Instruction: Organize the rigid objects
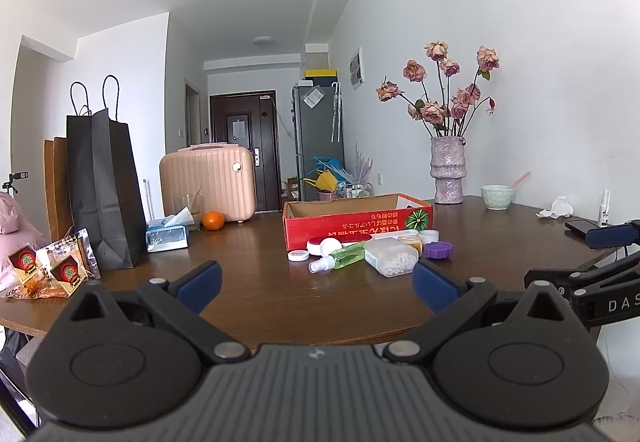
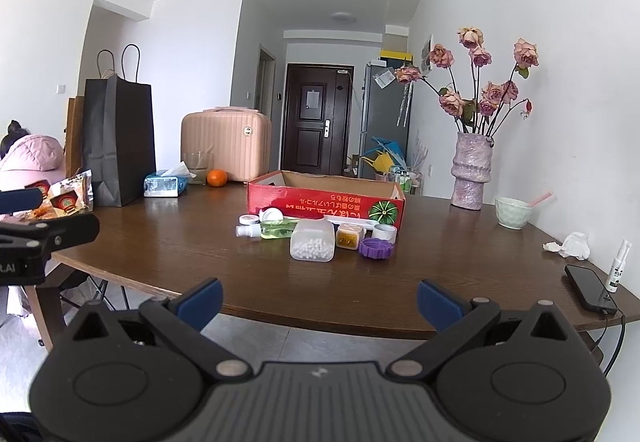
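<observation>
A red cardboard box (image 1: 356, 226) (image 2: 326, 203) stands open on the brown table (image 1: 248, 282) (image 2: 200, 246). In front of it lie small items: a clear container of white beads (image 1: 391, 257) (image 2: 313, 241), a green spray bottle (image 1: 340, 257) (image 2: 272, 230), a purple lid (image 1: 438, 250) (image 2: 375, 248), a yellow-filled case (image 2: 349, 237), white round jars (image 1: 298, 255) (image 2: 249, 219). My left gripper (image 1: 316, 282) is open and empty, short of the items. My right gripper (image 2: 320, 300) is open and empty at the table's near edge.
A black paper bag (image 1: 104, 185), tissue pack (image 1: 167, 236), orange (image 1: 213, 220), pink suitcase (image 1: 208, 177) and snack packets (image 1: 60, 270) are at the left. A vase of roses (image 2: 470, 169), bowl (image 2: 514, 211), phone (image 2: 590, 288) and small white bottle (image 2: 616, 262) are at the right.
</observation>
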A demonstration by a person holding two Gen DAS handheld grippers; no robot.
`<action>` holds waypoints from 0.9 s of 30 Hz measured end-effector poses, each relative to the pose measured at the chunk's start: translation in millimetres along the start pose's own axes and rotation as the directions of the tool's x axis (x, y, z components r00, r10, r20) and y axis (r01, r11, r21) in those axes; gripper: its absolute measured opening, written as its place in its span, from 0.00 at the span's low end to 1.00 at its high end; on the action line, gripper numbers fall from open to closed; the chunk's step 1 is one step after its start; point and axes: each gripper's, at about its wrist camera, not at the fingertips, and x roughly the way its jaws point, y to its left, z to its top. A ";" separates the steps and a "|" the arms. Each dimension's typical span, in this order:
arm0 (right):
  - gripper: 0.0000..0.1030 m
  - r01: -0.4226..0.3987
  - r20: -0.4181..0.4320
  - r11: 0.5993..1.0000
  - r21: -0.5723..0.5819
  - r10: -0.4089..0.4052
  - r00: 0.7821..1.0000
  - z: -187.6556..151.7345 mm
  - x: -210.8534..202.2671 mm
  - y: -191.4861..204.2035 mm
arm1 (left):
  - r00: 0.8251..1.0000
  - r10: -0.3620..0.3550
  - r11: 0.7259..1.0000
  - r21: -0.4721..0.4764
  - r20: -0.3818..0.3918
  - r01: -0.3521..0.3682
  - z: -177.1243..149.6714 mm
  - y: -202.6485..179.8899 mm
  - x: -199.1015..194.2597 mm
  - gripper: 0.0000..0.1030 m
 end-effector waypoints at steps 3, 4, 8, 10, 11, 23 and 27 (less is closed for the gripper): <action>1.00 0.001 -0.001 1.000 0.003 -0.001 1.000 0.1 0.2 0.0 | 1.000 0.000 1.000 0.000 0.000 0.000 0.0 -0.1 -0.1 1.00; 1.00 -0.001 -0.001 1.000 0.005 0.001 1.000 0.3 0.3 -0.5 | 1.000 0.001 1.000 0.000 0.000 -0.001 0.0 -0.2 0.0 1.00; 1.00 -0.006 -0.005 1.000 0.009 0.006 1.000 0.1 1.4 -1.0 | 1.000 0.001 1.000 0.000 0.000 -0.001 0.9 1.1 0.2 1.00; 1.00 -0.008 -0.007 1.000 0.007 0.008 1.000 -0.2 1.9 -0.6 | 1.000 0.001 1.000 0.001 0.000 -0.001 1.2 1.5 -0.7 1.00; 1.00 -0.008 -0.008 1.000 0.007 0.008 1.000 -0.6 2.4 -0.3 | 1.000 0.001 1.000 0.001 0.000 -0.001 1.2 1.6 -0.7 1.00; 1.00 0.007 -0.007 1.000 0.005 -0.007 1.000 -1.5 2.3 0.0 | 1.000 0.003 1.000 0.016 0.009 -0.003 1.2 0.5 -3.4 1.00; 1.00 0.006 -0.006 1.000 0.005 -0.006 1.000 -1.6 2.0 0.2 | 1.000 0.002 1.000 0.016 0.008 -0.002 0.9 0.4 -3.3 1.00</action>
